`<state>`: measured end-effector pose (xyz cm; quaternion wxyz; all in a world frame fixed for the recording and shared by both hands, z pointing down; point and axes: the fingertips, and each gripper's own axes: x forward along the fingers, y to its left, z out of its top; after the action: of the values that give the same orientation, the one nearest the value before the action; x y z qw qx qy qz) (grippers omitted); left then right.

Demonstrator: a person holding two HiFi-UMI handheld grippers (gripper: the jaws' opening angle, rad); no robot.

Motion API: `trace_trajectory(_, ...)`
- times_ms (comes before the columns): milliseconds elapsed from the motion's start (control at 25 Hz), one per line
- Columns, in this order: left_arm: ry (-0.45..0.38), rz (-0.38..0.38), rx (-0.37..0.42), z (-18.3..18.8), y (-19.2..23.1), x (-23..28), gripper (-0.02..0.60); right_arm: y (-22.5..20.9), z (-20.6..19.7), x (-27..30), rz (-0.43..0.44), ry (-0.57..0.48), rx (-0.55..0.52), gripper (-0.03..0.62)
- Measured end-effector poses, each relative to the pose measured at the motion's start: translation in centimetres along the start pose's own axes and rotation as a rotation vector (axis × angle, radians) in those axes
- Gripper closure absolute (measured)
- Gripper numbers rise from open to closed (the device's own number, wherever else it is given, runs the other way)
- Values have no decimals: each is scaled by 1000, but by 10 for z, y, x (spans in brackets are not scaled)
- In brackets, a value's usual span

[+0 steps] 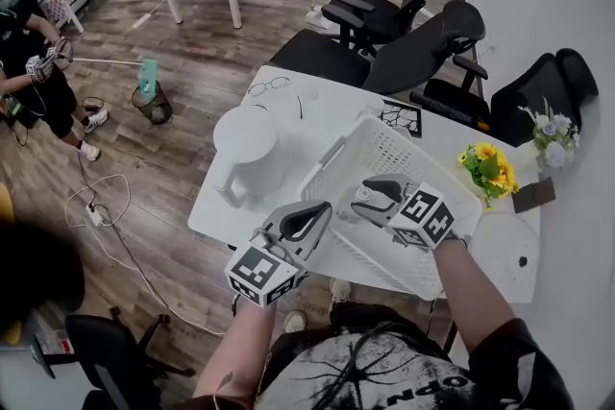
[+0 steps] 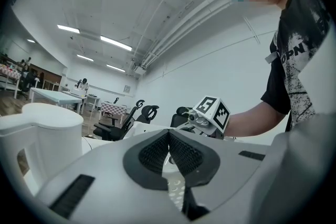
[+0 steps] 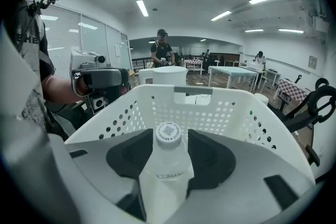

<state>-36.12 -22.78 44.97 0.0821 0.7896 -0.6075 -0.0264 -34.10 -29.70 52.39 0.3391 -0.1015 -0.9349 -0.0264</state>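
Head view: left tongs at the near-left corner of the basket, close to the front edge of the worktop. White jug just left of the basket. Right tongs above the basket's near half; load hard to read from here.

Left gripper view: pads together, nothing between them. Jug at left, right tongs' marker cube ahead.

Right gripper view: clamped on a clear bottle, pads at its shoulder just under the white cap. Bottle upright, over the basket's inside, well apart from the far wall. Cannot tell if its base touches the basket floor.

Judgement: grip sits high, so the body could swing. Best held vertical, moved slowly, squeezed evenly; thin plastic may buckle. Left tongs best kept off the rim.
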Motion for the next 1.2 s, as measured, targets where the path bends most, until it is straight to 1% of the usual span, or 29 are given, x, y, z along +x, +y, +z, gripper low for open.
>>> trace_trajectory(200,-1,6,-5,-1,2,2,571,2,2,4,34,-18,-5,392)
trace_trajectory(280,-1,8,-8,-1,3,1,571,3,3,4,39,-31,-13,404)
trace_trajectory(400,0,10,-10,-2,4,2,571,2,6,3,42,-53,0,428)
trace_trajectory(480,0,9,-10,-4,4,3,571,2,6,2,43,-63,8,433)
trace_trajectory(800,7,3,-7,-5,1,7,571,2,5,0,34,-67,9,437)
trace_trajectory(1200,3,-4,2,1,-4,0,571,5,9,-4,-3,-81,6,441)
